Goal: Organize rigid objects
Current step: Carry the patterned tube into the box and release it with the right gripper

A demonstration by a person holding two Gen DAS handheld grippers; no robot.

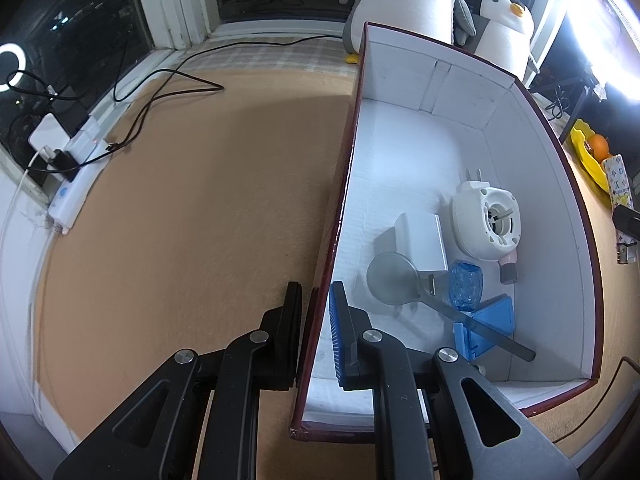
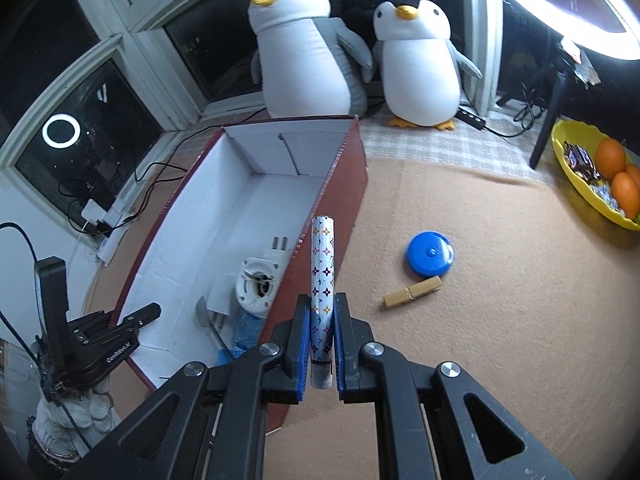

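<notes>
The left gripper (image 1: 316,312) is clamped on the near left wall of the red-edged box (image 1: 344,184), one finger outside and one inside. Inside the box, toward its near right corner, lie a white round device (image 1: 486,222), a white block (image 1: 424,246), a magnifying glass (image 1: 394,283) and a blue holder (image 1: 486,330). The box rests on the tan surface (image 1: 192,216).

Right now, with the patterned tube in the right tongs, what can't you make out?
- Patterned tube, right wrist view: its rear end, behind the pads.
- Box contents, right view: near items cut off by its wall and the right tongs.
- Blue stand, left view: partly under the magnifier handle.
- Left tongs: box wall between them; pad contact unclear.
</notes>
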